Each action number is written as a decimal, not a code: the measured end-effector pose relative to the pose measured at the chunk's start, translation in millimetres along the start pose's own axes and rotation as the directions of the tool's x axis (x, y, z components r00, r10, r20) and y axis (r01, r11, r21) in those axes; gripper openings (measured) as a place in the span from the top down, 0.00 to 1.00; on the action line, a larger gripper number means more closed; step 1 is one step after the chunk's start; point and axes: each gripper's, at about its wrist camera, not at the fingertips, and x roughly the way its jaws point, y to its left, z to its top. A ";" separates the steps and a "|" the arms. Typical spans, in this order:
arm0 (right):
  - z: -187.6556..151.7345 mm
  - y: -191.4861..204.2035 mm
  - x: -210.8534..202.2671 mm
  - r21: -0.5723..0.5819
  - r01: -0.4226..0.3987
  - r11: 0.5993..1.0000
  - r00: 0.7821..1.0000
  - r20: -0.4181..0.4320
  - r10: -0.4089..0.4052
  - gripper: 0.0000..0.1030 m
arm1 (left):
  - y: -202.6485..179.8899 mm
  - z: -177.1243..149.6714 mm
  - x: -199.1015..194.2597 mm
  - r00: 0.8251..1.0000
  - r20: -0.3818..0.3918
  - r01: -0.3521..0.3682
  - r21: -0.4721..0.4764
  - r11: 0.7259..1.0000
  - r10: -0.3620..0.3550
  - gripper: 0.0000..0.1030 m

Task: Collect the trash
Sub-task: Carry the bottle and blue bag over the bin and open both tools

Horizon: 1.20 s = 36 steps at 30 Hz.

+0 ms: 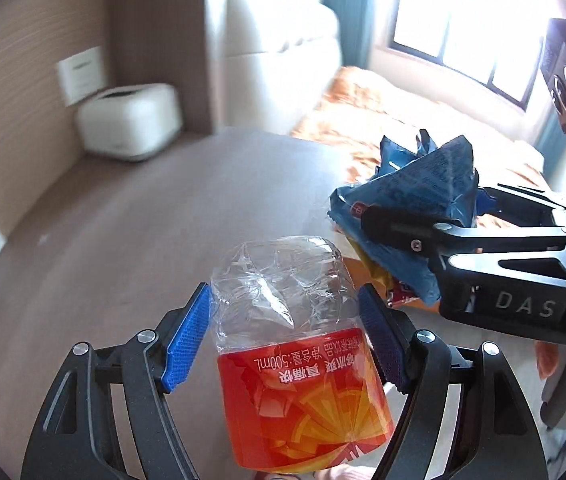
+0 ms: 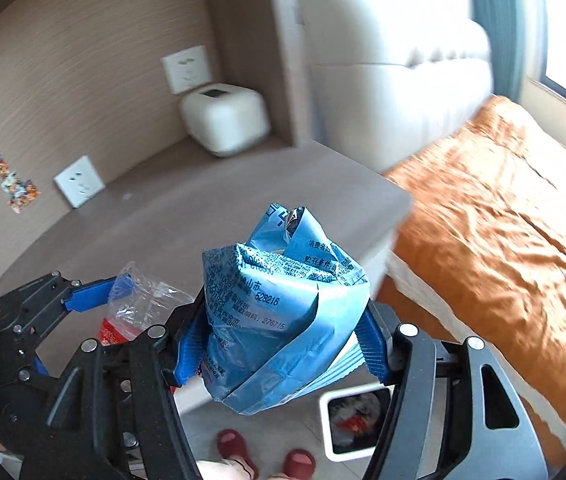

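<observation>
Down on the floor beside the bed (image 2: 503, 216), a white trash bin (image 2: 325, 432) holds crumpled waste with a red scrap. Above the counter (image 2: 211, 216) edge, the right hand-held gripper (image 2: 279, 344) pinches a crumpled blue snack bag (image 2: 279, 312). The left hand-held gripper (image 1: 283, 344) squeezes a crushed, empty plastic bottle (image 1: 295, 360) with an orange label.

The left gripper (image 1: 285, 336) was closed tight on a plastic bottle (image 1: 295, 364), with one blue pad (image 1: 187, 340) on each side. The right gripper (image 2: 279, 340) was squeezed shut on a crumpled blue bag (image 2: 279, 312). The two grippers sat close, side by side, in the air.
</observation>
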 end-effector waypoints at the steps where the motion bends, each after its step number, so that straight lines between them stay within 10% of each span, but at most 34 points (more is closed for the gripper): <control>1: -7.9 -15.1 -2.7 0.017 0.025 1.000 1.000 -0.008 -0.025 0.37 | -16.9 -1.2 6.0 1.000 -0.009 0.020 0.023 1.000 -0.020 0.30; 19: -170.5 -174.4 111.0 0.228 0.164 0.960 0.957 -0.274 -0.099 0.35 | -126.3 -101.6 219.3 0.934 -0.281 0.277 0.176 0.945 -0.221 0.28; 21: -189.4 -181.2 130.7 0.230 0.160 0.960 0.949 -0.303 -0.085 0.14 | -122.0 -116.7 252.8 0.917 -0.319 0.299 0.157 0.941 -0.238 0.06; 24: -218.2 -189.8 157.7 0.240 0.166 0.957 0.937 -0.340 -0.078 0.04 | -122.2 -141.2 284.2 0.914 -0.340 0.290 0.171 0.942 -0.220 0.05; 36: -229.2 -196.8 169.3 0.238 0.193 0.952 0.924 -0.371 -0.094 0.04 | -110.4 -138.1 280.1 0.924 -0.343 0.236 0.168 0.957 -0.167 0.05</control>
